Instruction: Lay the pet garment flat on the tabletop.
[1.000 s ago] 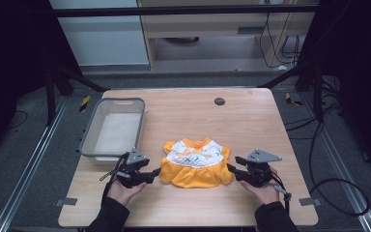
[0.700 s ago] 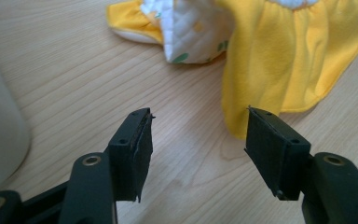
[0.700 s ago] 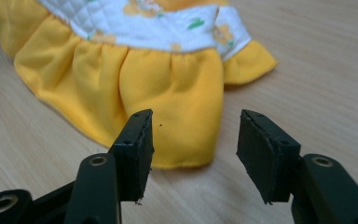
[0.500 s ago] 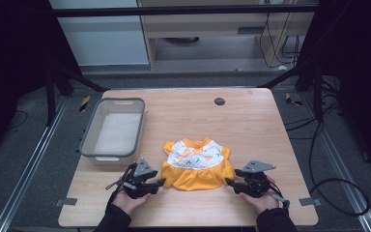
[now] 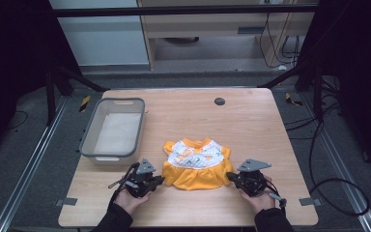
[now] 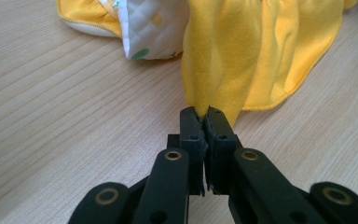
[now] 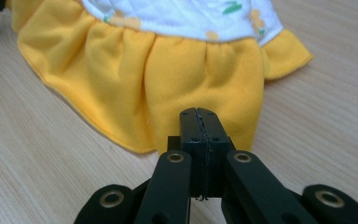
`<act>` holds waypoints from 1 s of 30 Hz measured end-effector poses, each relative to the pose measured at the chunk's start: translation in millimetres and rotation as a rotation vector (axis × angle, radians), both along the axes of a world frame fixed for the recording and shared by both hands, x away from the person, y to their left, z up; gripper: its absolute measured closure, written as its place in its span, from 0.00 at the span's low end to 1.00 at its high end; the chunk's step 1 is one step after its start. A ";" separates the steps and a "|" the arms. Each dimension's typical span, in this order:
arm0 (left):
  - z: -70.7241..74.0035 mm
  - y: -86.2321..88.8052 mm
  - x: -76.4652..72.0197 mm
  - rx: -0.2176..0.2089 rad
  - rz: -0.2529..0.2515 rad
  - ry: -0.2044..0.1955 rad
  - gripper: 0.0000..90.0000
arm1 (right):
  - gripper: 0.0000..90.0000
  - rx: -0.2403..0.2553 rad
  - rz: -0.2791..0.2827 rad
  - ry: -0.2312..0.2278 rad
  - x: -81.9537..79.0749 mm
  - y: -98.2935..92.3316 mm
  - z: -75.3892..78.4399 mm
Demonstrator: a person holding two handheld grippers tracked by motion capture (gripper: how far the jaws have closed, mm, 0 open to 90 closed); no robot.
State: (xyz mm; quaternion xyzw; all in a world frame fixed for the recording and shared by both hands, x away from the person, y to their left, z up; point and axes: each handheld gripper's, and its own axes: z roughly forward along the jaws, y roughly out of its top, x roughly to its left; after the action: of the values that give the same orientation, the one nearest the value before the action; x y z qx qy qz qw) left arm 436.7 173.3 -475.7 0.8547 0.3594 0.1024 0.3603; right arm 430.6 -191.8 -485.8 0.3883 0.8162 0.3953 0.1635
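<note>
both sets of jaws have just closed: my left gripper (image 6: 204, 116) and right gripper (image 7: 200, 116) pinch the yellow dress's (image 5: 196, 166) hem corners.

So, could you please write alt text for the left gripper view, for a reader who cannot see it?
The left gripper is shut on a fold of the yellow skirt of a small dress, which lies on a light wooden table. The dress's white quilted top shows behind.
</note>
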 end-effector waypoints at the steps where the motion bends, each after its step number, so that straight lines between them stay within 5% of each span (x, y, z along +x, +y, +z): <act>1: -0.4 -0.1 0.3 0.003 -0.001 0.001 0.97 | 0.99 0.003 -0.010 -0.010 -0.9 -0.2 0.9; 4: -1.7 -0.9 0.8 0.010 -0.002 0.006 0.97 | 0.63 0.029 -0.057 -0.064 3.7 -5.8 -3.6; 8: -1.9 -0.5 1.7 0.015 -0.001 0.006 0.97 | 0.53 0.029 -0.062 -0.043 10.3 -5.3 -11.0; 14: -3.5 -0.9 2.2 0.020 -0.002 0.008 0.97 | 0.66 -0.036 -0.050 -0.001 16.7 0.4 -19.8; 18: -3.3 -0.1 3.0 0.025 0.001 0.009 0.97 | 0.85 -0.038 -0.044 0.012 15.8 0.9 -18.9; 22: -0.2 2.6 2.3 0.008 0.008 0.002 0.97 | 0.93 -0.055 -0.051 0.006 12.5 1.4 -13.1; 30: 21.7 18.4 -11.9 -0.088 0.005 -0.011 0.97 | 0.93 0.048 -0.027 -0.026 -9.3 -10.6 16.8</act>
State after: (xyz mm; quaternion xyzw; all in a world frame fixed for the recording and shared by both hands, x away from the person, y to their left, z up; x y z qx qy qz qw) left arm 424.8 191.6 -454.0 0.8366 0.3638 0.0922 0.3991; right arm 421.3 -202.4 -469.1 0.3980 0.7990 0.4173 0.1703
